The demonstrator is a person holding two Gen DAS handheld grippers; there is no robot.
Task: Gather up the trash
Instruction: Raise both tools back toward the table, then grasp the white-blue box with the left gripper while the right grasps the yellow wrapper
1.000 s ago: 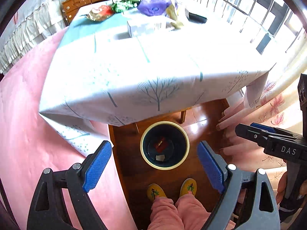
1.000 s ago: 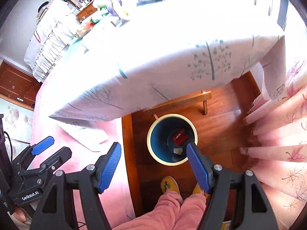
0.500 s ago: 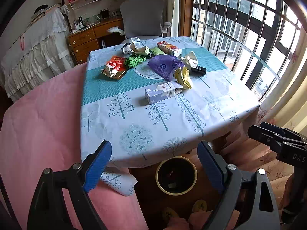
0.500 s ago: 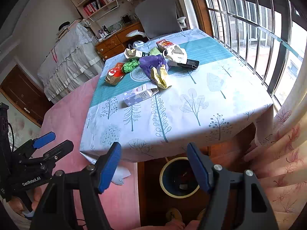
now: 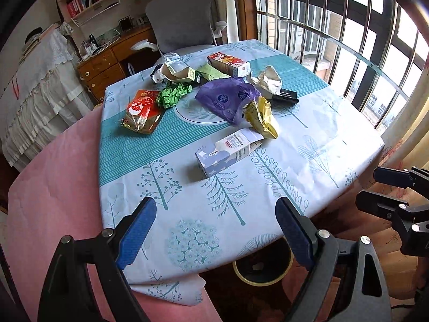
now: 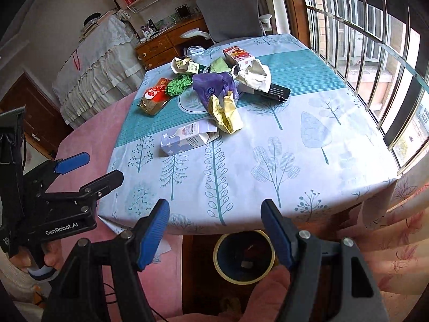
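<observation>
Trash lies in a heap on the table (image 5: 308, 158): a white and purple milk carton (image 5: 228, 151) nearest me, a yellow wrapper (image 5: 261, 118), a purple bag (image 5: 228, 99), a green crumpled paper (image 5: 174, 95) and a red snack bag (image 5: 142, 111). The carton also shows in the right wrist view (image 6: 187, 138). A bin (image 6: 244, 257) with a yellow rim stands on the floor under the table's near edge, with a few scraps inside. My left gripper (image 5: 214, 233) is open and empty above the near edge. My right gripper (image 6: 215, 230) is open and empty too.
A red box (image 5: 229, 64), a black box (image 5: 285, 96) and crumpled white paper (image 5: 268, 80) lie at the far side. A grey office chair (image 5: 185, 24) and a wooden desk (image 5: 107, 61) stand behind. Barred windows and curtains are on the right, a pink bed (image 5: 53, 187) on the left.
Both grippers have tilted up from looking down into the bin to looking across the tabletop at the trash heap. Both stayed open and empty.
</observation>
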